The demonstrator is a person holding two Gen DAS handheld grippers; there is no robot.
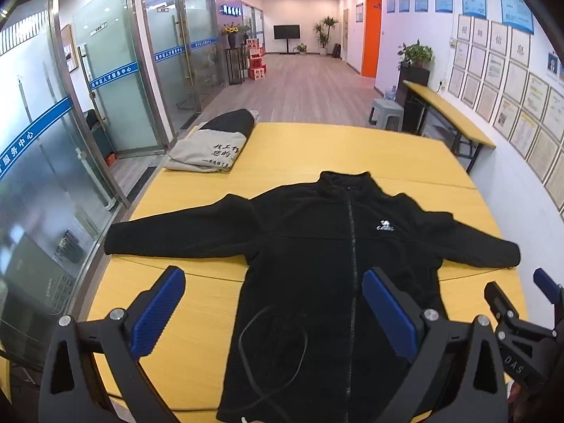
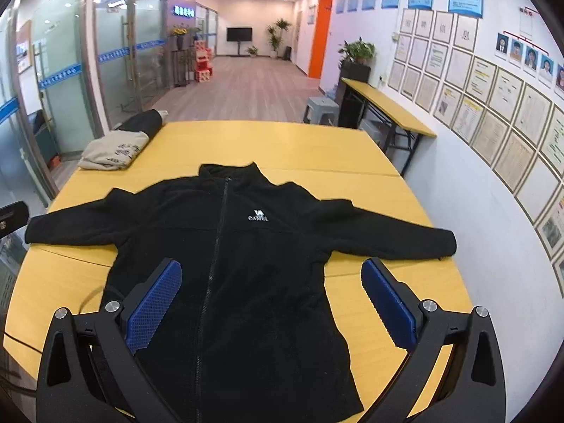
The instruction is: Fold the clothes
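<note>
A black fleece jacket (image 1: 317, 246) lies flat, front up, zipped, sleeves spread out on the yellow table (image 1: 197, 317); it also shows in the right wrist view (image 2: 246, 246). My left gripper (image 1: 273, 282) is open and empty, held above the jacket's lower left part. My right gripper (image 2: 271, 271) is open and empty, above the jacket's lower right part; it also shows at the right edge of the left wrist view (image 1: 521, 289). A dark cable (image 1: 253, 320) loops over the jacket's hem.
A folded grey and black garment (image 1: 215, 144) lies at the table's far left corner, also in the right wrist view (image 2: 120, 148). Glass partitions (image 1: 70, 141) stand on the left. A narrow side table (image 2: 384, 105) and a grey stool (image 2: 322, 109) stand at the right wall.
</note>
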